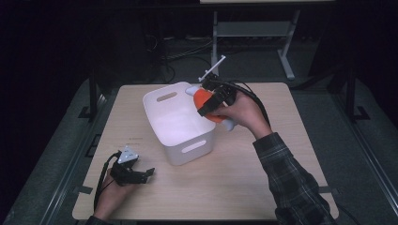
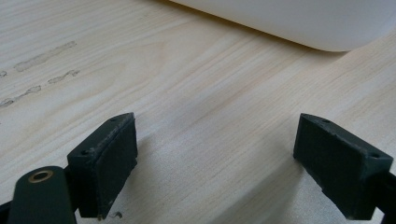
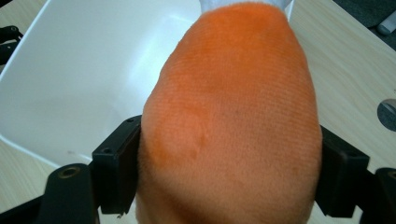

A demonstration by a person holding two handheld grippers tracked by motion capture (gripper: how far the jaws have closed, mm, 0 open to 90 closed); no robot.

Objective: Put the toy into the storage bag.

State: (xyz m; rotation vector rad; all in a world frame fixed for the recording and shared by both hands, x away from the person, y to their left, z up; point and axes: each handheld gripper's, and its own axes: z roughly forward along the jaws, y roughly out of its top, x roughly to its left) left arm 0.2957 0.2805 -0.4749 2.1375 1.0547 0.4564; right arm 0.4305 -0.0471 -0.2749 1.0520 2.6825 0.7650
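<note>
My right gripper [image 1: 206, 104] is shut on an orange plush toy [image 1: 204, 99] with white ends, held over the right rim of a white plastic bin [image 1: 162, 101]. In the right gripper view the orange plush toy [image 3: 233, 121] bulges between both black jaws, and the white bin [image 3: 84, 84] lies beyond it. My left gripper [image 1: 149, 173] rests low on the table near the front left, jaws wide apart. Between the left gripper's fingertips [image 2: 215, 163] there is only bare wood, with the bin's base [image 2: 299, 23] farther off.
The light wooden table [image 1: 263, 178] has free room at the front and right. Table legs and cables stand on the dark floor behind the far edge [image 1: 253, 51]. A dark round hole [image 3: 387, 114] marks the tabletop at the right.
</note>
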